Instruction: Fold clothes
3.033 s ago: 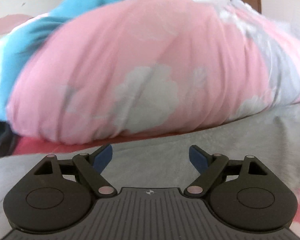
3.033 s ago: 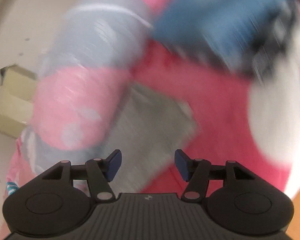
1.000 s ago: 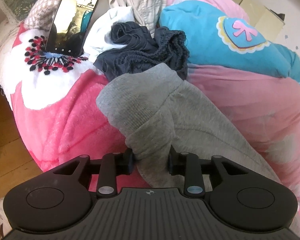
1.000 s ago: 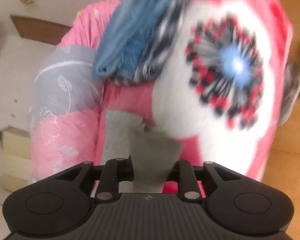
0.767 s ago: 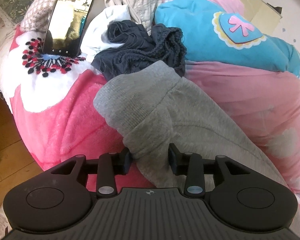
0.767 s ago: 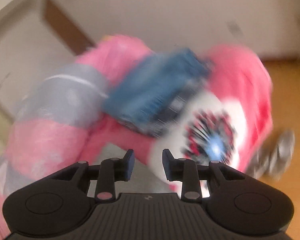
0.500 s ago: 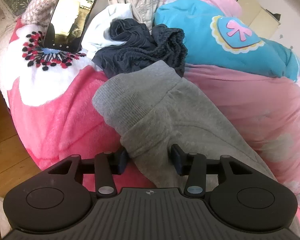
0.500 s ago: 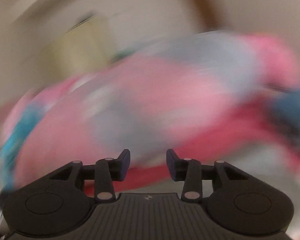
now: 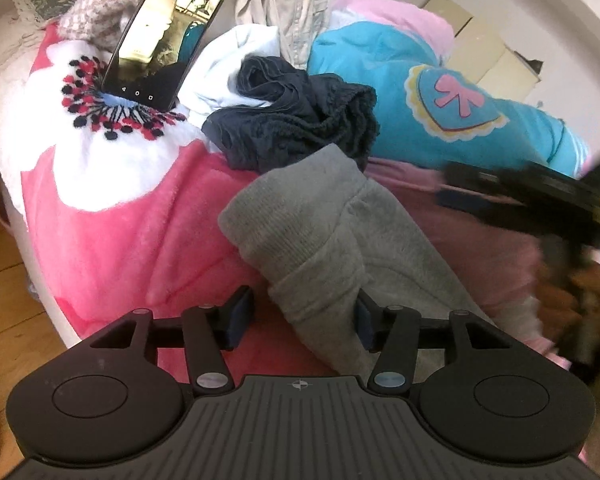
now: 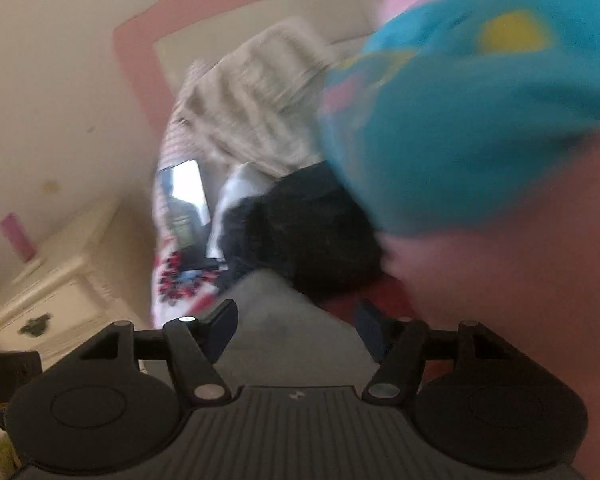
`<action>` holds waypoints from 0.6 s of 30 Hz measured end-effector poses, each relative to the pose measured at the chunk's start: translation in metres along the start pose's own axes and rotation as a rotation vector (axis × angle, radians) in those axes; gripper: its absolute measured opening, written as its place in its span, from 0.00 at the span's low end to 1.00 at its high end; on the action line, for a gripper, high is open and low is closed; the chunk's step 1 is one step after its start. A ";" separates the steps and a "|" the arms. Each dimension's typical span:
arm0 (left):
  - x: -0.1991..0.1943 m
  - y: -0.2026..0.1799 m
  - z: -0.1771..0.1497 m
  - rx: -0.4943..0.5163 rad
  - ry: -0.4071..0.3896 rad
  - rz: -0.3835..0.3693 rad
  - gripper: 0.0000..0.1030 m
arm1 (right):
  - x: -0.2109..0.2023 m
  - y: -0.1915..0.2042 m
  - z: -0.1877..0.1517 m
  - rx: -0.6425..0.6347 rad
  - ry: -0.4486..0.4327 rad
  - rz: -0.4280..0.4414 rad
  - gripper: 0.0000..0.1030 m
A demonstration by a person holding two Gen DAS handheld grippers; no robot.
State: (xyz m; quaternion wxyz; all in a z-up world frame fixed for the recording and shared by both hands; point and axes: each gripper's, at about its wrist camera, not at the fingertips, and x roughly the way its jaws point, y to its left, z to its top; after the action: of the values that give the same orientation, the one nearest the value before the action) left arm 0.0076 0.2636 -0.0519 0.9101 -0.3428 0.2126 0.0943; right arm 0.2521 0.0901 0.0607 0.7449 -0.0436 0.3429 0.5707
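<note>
- Grey fleece garment [image 9: 332,248] with a ribbed cuff lies on the pink plush blanket [image 9: 112,232], and its folded end reaches toward the left wrist camera, between the two fingers of the left gripper [image 9: 302,318].
- Left gripper: its jaws have just been opening. The blue pads stand apart on both sides of the grey cloth; the left pad is clear of it, and the right pad is just beside or touching its edge, so the cloth is released and not pinched.
- Right gripper [image 10: 294,330]: its jaws have also just been opening and now stand wide. Grey cloth is seen below and between the fingers, but the pads do not press on it. This view is strongly blurred.
- In the left wrist view the right gripper [image 9: 524,200] appears as a dark blurred shape at the right edge, above the pale pink quilt [image 9: 480,248].
- Behind the grey garment lies a crumpled dark navy garment [image 9: 300,120], touching its far end.
- A bright blue garment with a heart patch [image 9: 452,104] rests to the right of the navy one.
- A black smartphone [image 9: 164,36] leans upright on the blanket's white flower pattern, with its screen lit.
- A beige garment [image 9: 296,4] and a white cloth [image 9: 236,64] lie farther back.
</note>
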 end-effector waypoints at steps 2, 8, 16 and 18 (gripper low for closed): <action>0.001 0.001 -0.003 0.022 -0.007 -0.011 0.48 | 0.032 0.002 0.003 -0.034 0.052 0.017 0.64; 0.004 0.004 -0.005 0.047 -0.011 -0.050 0.47 | 0.085 0.000 -0.013 -0.096 0.154 0.063 0.44; 0.009 0.015 -0.002 -0.001 -0.001 -0.103 0.50 | 0.077 -0.015 0.000 -0.102 0.218 0.125 0.66; 0.010 0.018 -0.003 -0.019 -0.005 -0.117 0.50 | 0.082 -0.016 0.001 -0.132 0.276 0.125 0.74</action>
State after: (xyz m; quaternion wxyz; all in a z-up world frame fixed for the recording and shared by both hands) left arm 0.0097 0.2756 -0.0687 0.9114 -0.3629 0.1891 0.0437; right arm 0.2754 0.1524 0.0100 0.6492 -0.1490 0.4058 0.6259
